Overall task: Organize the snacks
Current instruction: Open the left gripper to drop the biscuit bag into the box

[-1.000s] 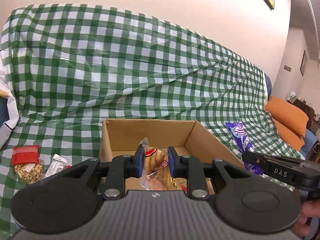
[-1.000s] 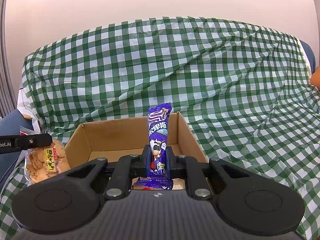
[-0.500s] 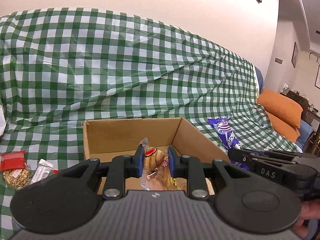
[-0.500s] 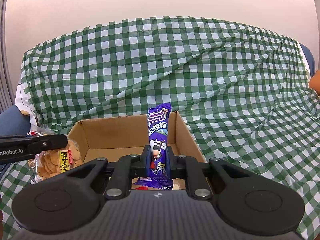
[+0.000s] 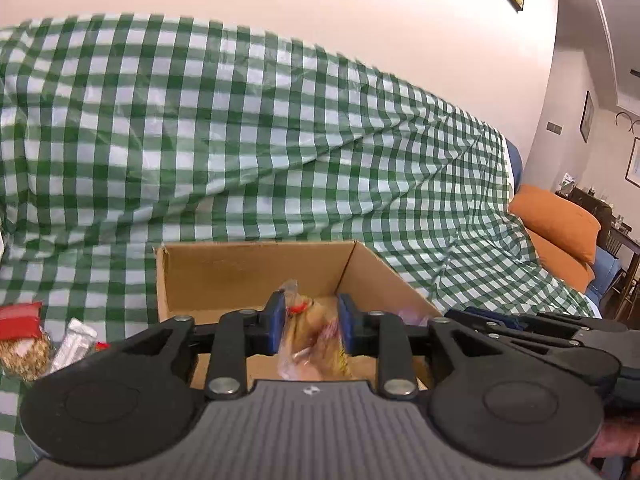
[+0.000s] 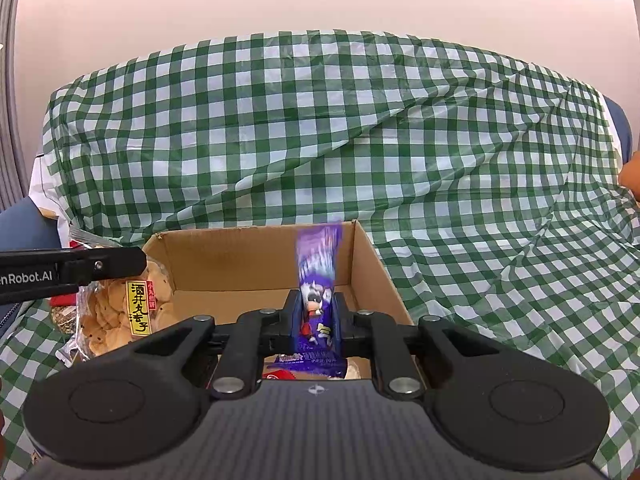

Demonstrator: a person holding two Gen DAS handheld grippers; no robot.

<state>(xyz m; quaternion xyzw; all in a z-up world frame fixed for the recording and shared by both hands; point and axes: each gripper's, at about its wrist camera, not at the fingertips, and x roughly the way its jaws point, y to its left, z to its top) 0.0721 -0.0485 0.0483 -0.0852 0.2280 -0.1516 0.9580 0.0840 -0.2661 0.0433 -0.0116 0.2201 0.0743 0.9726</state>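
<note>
The cracker bag (image 5: 310,336) is pinched in the left gripper (image 5: 311,322) and the purple cow-print snack packet (image 6: 316,300) in the right gripper (image 6: 316,316), both over the cardboard box (image 6: 256,260). Releasing together, the packets could collide or catch the box's near rim.

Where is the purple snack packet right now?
In the right wrist view, the purple snack packet stands upright, pinched in the right claw, over the cardboard box.
</note>
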